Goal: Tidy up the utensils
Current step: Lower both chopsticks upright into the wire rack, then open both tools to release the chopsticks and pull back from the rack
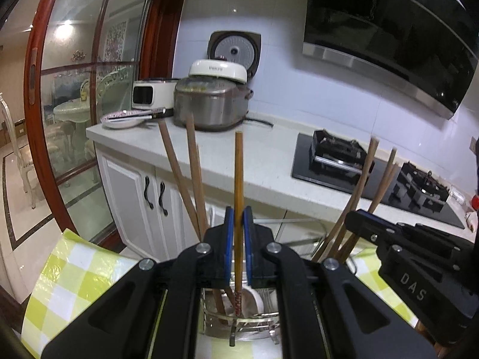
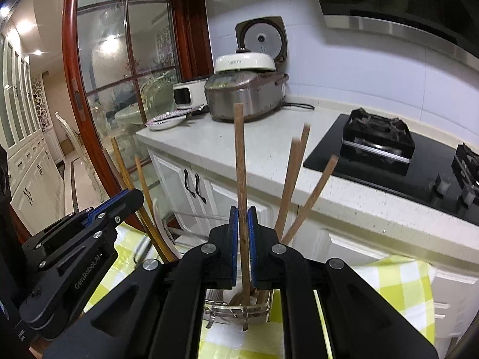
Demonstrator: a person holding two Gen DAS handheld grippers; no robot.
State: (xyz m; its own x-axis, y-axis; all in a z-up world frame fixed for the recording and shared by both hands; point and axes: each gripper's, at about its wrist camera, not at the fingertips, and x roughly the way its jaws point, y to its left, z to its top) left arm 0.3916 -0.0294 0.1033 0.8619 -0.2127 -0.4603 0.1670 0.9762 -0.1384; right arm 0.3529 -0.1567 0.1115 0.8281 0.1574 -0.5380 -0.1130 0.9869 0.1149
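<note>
Left gripper (image 1: 238,224) pinches an upright amber chopstick (image 1: 238,179); right gripper (image 2: 242,224) clamps a brown chopstick (image 2: 240,164), both over the near metal utensil rack (image 1: 239,320). Most chopsticks seem sorted; these two remain.

I was working in a home kitchen. A pale stone counter (image 1: 209,149) carried a rice cooker (image 1: 212,104) with its lid up, beside a black gas hob (image 2: 389,155) under a range hood (image 1: 389,30). White cupboards (image 2: 191,185) stood below; a glazed red-framed door (image 1: 74,89) showed a dining room.
</note>
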